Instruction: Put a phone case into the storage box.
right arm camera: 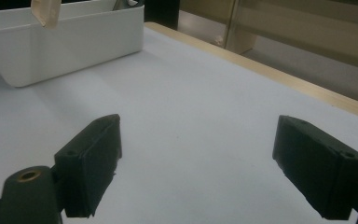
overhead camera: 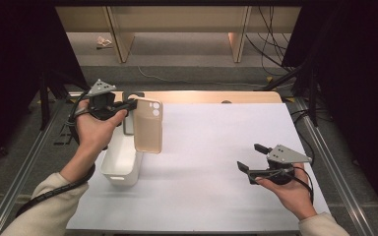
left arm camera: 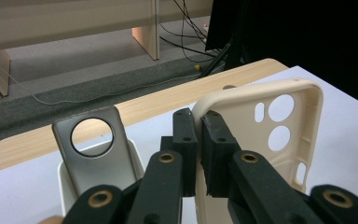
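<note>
White-covered surface [overhead camera: 216, 162] carried a white plastic bin [overhead camera: 120, 164]. Left gripper [overhead camera: 130, 104] pinched the beige soft phone case [overhead camera: 148, 125] above it, upright, long axis vertical, camera holes uppermost. Right gripper [overhead camera: 250, 157] spread, empty.

The left gripper [overhead camera: 134, 104] is reaching forward at the far left, its jaws pinching tight together. The right gripper [overhead camera: 252, 157] is hovering low at the near right, jaws gaping wide. Both forearms are entering from the bottom, sleeved.

Cream sleeves [overhead camera: 49, 206]; black claws, brass rivets [left arm camera: 100, 198]; grey plates [overhead camera: 286, 155].
</note>
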